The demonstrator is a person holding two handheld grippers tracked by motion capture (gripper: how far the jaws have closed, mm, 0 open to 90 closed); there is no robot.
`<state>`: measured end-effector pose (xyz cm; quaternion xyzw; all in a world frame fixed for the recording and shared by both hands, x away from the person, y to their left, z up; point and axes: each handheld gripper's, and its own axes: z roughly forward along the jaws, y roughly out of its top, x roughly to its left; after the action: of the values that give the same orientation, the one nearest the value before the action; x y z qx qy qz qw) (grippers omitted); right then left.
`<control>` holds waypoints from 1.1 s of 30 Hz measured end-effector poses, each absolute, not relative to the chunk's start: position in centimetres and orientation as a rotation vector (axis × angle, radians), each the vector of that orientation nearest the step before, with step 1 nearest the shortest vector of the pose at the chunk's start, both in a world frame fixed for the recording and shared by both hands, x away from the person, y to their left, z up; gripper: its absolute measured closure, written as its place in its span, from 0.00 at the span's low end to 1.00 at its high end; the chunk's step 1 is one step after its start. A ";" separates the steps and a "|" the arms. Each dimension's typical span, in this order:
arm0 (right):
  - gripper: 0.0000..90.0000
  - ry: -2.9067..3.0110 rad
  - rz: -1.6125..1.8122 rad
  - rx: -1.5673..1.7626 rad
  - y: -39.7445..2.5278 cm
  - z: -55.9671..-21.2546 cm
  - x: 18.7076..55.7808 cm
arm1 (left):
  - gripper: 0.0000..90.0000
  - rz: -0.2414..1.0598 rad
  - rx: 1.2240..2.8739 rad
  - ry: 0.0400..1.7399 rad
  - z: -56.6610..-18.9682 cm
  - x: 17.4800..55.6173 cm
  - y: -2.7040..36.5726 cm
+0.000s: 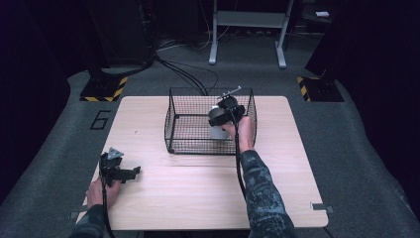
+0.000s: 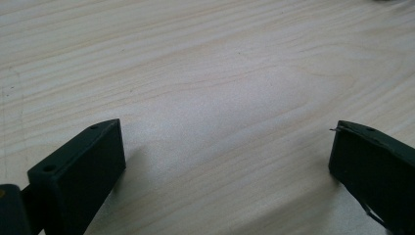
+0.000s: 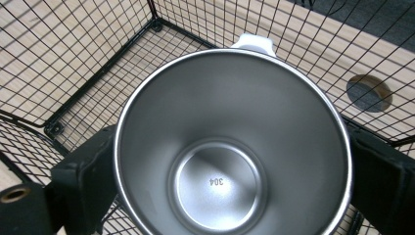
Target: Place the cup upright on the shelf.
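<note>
A stainless steel cup [image 3: 230, 147] with a white handle [image 3: 253, 44] stands upright inside the black wire basket [image 3: 98, 73]; its bare inside bottom is stamped 304. My right gripper [image 3: 230, 166] is shut on the cup, one black jaw pressing each side of its wall. From above, the right gripper [image 1: 225, 115] reaches into the basket [image 1: 171, 106] over the pale cup [image 1: 218, 131]. Near the table's left front edge my left gripper [image 1: 130, 173] rests low, open. Its jaws stand wide apart over bare wood, left gripper [image 2: 227, 142] holding nothing.
The light wooden table [image 1: 198, 198] carries the basket at its far middle. A round hole [image 3: 369, 93] in the tabletop shows beyond the basket wall. Cables [image 1: 183, 72] and a metal frame's legs [image 1: 247, 34] lie on the floor behind the table.
</note>
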<state>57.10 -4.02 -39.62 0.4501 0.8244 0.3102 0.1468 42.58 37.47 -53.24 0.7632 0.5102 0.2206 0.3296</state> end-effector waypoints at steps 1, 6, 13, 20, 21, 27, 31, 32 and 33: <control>0.06 2.380 0.884 1.290 -4.0 -39.8 57.2 | 0.00 0.577 1.997 1.334 -53.2 42.6 37.5; 0.06 2.388 0.875 1.317 -3.6 -40.6 57.3 | 0.00 0.576 1.997 1.335 -53.2 42.6 37.5; 0.06 2.389 0.859 1.319 -3.3 -41.1 57.4 | 0.00 0.577 1.997 1.334 -53.2 42.6 37.5; 0.06 2.399 0.835 1.311 -3.0 -41.7 57.3 | 0.00 0.575 1.996 1.334 -53.3 42.6 37.5; 0.06 2.397 0.830 1.309 -3.0 -41.8 57.3 | 0.00 0.574 1.995 1.334 -53.3 42.6 37.5; 0.06 2.394 0.818 1.321 -3.0 -42.1 57.3 | 0.00 0.574 1.995 1.335 -53.3 42.6 37.5; 0.06 2.392 0.815 1.326 -3.2 -42.3 57.3 | 0.00 0.574 1.995 1.335 -53.3 42.6 37.5; 0.06 2.392 0.815 1.326 -3.2 -42.3 57.3 | 0.00 0.575 1.996 1.334 -53.3 42.6 37.5; 0.06 2.394 0.815 1.331 -3.3 -42.3 57.3 | 0.00 0.575 1.995 1.334 -53.3 42.6 37.5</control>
<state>57.34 -3.29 -42.29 0.4609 0.8294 0.2822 0.1414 42.58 37.46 -53.25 0.7630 0.5103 0.2198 0.3304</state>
